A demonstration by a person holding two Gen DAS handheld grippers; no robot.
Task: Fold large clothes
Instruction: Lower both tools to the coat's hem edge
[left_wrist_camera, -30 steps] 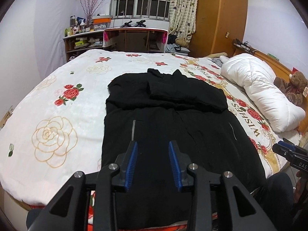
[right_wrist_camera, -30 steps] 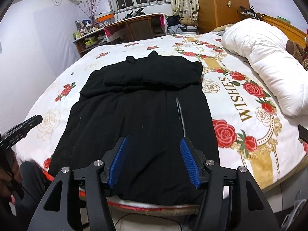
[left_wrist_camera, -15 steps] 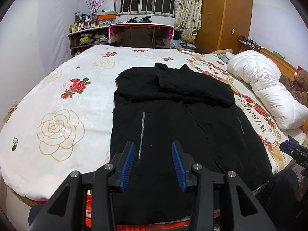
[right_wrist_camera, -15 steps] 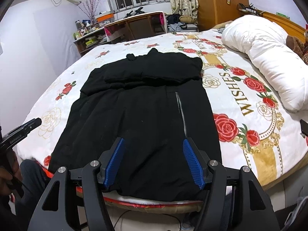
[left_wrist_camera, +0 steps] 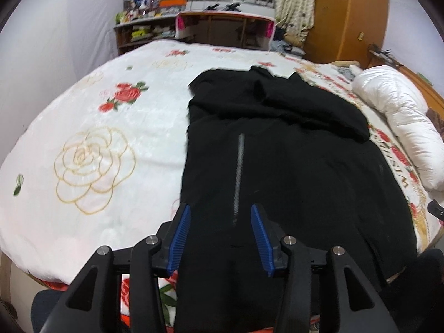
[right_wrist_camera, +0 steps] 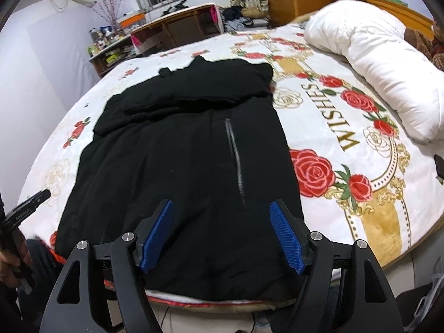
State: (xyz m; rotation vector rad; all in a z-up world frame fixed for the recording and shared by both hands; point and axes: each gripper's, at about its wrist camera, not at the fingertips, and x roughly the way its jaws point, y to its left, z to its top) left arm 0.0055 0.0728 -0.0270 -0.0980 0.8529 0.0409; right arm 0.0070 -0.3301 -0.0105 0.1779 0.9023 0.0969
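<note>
Lying flat at the centre of the bed (right_wrist_camera: 347,105), running from the near edge at 6 o'clock toward 12: one large black garment (right_wrist_camera: 177,161), its near hem draped slightly over the mattress edge.

- Garment, far end: sleeves appear folded across the chest, forming a thick band at 12 o'clock; judged a first fold already made, lengthwise folding outstanding.
- Garment, fittings: two grey zips (left_wrist_camera: 239,172), one toward each side, running near-to-far.
- Left gripper (left_wrist_camera: 220,233): jaws parted moderately, nothing held; poised above the near hem toward the garment's left edge, zip framed between its blue pads (left_wrist_camera: 179,237).
- Right gripper (right_wrist_camera: 222,233): jaws spread wide, empty; poised above the near hem toward the right edge, the other zip just ahead at 12 o'clock.
- Placement rationale: one tool toward each bottom corner suggests a paired pinch of the hem, to carry it toward the collar.
- Bedding: rose-print cover (left_wrist_camera: 91,166), white duvet (right_wrist_camera: 369,55) rolled at 2 o'clock, well apart from the garment.
- Background: shelves (left_wrist_camera: 144,32) and wardrobe (left_wrist_camera: 349,16) at 12 o'clock.
</note>
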